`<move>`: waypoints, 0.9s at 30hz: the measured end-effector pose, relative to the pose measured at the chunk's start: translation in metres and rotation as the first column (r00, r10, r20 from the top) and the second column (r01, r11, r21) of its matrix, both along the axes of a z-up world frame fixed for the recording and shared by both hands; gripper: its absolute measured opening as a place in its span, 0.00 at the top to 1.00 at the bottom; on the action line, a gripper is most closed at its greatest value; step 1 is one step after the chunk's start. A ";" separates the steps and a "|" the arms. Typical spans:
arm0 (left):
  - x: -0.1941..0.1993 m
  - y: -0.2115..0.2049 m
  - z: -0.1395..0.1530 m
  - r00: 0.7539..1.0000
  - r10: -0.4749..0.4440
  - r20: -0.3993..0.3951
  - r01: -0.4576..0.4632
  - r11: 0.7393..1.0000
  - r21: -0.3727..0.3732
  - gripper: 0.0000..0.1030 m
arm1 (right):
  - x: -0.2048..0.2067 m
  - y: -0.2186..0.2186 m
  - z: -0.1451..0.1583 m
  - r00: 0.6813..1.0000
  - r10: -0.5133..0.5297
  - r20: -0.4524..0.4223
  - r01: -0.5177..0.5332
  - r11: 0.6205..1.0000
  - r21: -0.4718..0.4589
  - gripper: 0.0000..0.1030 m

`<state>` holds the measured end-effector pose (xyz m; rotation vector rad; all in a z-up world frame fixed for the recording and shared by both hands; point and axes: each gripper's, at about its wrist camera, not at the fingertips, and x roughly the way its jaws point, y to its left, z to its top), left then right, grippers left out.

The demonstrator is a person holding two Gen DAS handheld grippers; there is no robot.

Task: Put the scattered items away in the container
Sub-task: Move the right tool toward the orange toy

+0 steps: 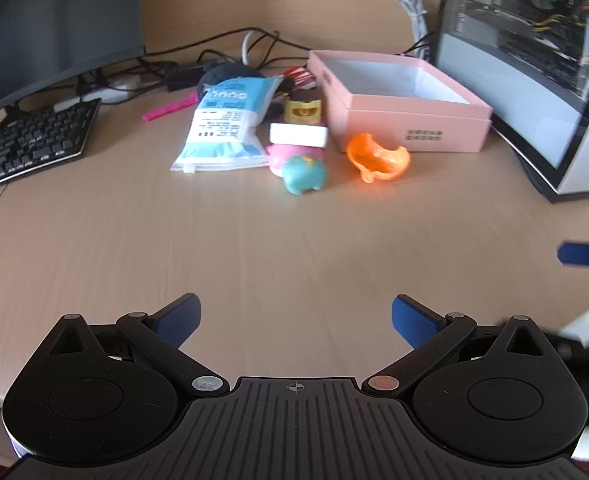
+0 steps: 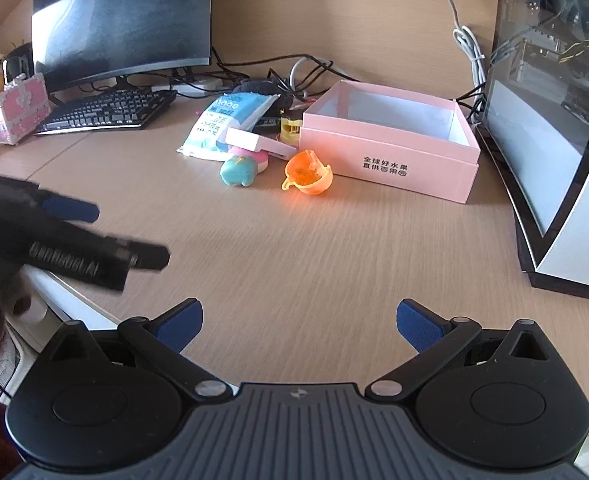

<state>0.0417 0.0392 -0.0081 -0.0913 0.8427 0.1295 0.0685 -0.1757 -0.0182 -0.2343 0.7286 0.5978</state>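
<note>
both grippers, left [image 1: 296, 322] and right [image 2: 300, 326], hover over the desk [image 1: 254, 248] with jaws apart, holding nothing; orange toy [image 2: 308, 173] and teal toy [image 2: 238, 172] lie beside the pink box [image 2: 390, 152]

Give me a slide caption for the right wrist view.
Open right gripper faces orange toy, teal toy and empty pink box.
</note>
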 end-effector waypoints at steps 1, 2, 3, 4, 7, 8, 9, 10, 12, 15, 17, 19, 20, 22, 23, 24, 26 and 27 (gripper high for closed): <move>0.006 0.004 0.001 1.000 0.003 0.001 -0.003 1.000 -0.003 0.00 | 0.000 0.004 0.000 1.000 -0.003 -0.001 0.003 1.000 -0.009 0.00; 0.011 0.008 0.002 1.000 0.003 0.002 -0.003 1.000 -0.010 0.00 | 0.000 0.007 0.000 1.000 -0.008 -0.001 0.008 1.000 -0.017 0.00; 0.016 0.011 0.002 1.000 0.002 0.003 -0.002 1.000 -0.012 0.00 | 0.001 0.010 0.000 1.000 -0.016 -0.001 0.016 1.000 -0.024 0.00; 0.022 0.015 0.002 1.000 -0.002 0.001 0.002 1.000 -0.012 0.00 | 0.002 0.014 0.000 1.000 -0.026 -0.002 0.026 0.999 -0.029 0.00; 0.033 0.024 0.001 1.000 -0.023 -0.017 0.022 0.999 -0.027 0.00 | 0.007 0.023 0.001 0.997 -0.071 -0.017 0.070 0.996 -0.046 0.00; 0.037 0.027 0.001 0.999 -0.036 -0.019 0.035 0.999 -0.034 0.00 | 0.009 0.026 0.003 0.996 -0.092 -0.023 0.090 0.995 -0.051 0.00; 0.041 0.030 0.001 0.999 -0.051 -0.016 0.050 0.998 -0.037 0.00 | 0.011 0.029 0.005 0.994 -0.110 -0.026 0.108 0.993 -0.054 0.00; 0.045 0.032 0.001 0.998 -0.067 -0.014 0.067 0.997 -0.042 0.00 | 0.012 0.032 0.008 0.992 -0.127 -0.025 0.126 0.990 -0.057 0.00; 0.050 0.036 0.001 0.995 -0.099 0.000 0.099 0.994 -0.047 0.00 | 0.013 0.036 0.014 0.987 -0.159 -0.019 0.157 0.986 -0.061 0.00; 0.059 0.040 0.003 0.987 -0.149 0.058 0.150 0.989 -0.015 0.00 | 0.015 0.042 0.019 0.978 -0.209 -0.025 0.207 0.975 -0.075 0.00; 0.067 0.041 0.003 0.981 -0.178 0.080 0.177 0.984 0.016 0.00 | 0.013 0.045 0.023 0.969 -0.243 -0.040 0.239 0.967 -0.083 0.00; 0.079 0.043 0.003 0.979 -0.191 0.074 0.191 0.982 0.009 0.04 | 0.009 0.044 0.027 0.962 -0.267 -0.059 0.262 0.961 -0.084 0.00; 0.086 0.043 0.003 0.977 -0.200 0.073 0.201 0.980 -0.003 0.08 | 0.007 0.044 0.029 0.960 -0.274 -0.062 0.268 0.959 -0.091 0.00; 0.099 0.040 0.004 0.973 -0.216 0.077 0.217 0.976 -0.001 0.30 | 0.005 0.042 0.032 0.958 -0.284 -0.048 0.277 0.954 -0.116 0.00; 0.106 0.038 0.004 0.973 -0.218 0.078 0.218 0.976 0.007 0.28 | 0.004 0.040 0.033 0.957 -0.288 -0.037 0.281 0.951 -0.126 0.00; 0.112 0.037 0.003 0.973 -0.214 0.085 0.213 0.977 0.011 0.22 | 0.004 0.038 0.034 0.957 -0.289 -0.029 0.283 0.950 -0.128 0.00; 0.123 0.033 0.003 0.972 -0.209 0.111 0.208 0.978 0.020 0.17 | 0.007 0.033 0.035 0.959 -0.283 -0.026 0.278 0.954 -0.115 0.00; 0.128 0.030 0.003 0.970 -0.210 0.122 0.207 0.978 0.037 0.17 | 0.010 0.030 0.034 0.963 -0.270 -0.022 0.267 0.958 -0.104 0.00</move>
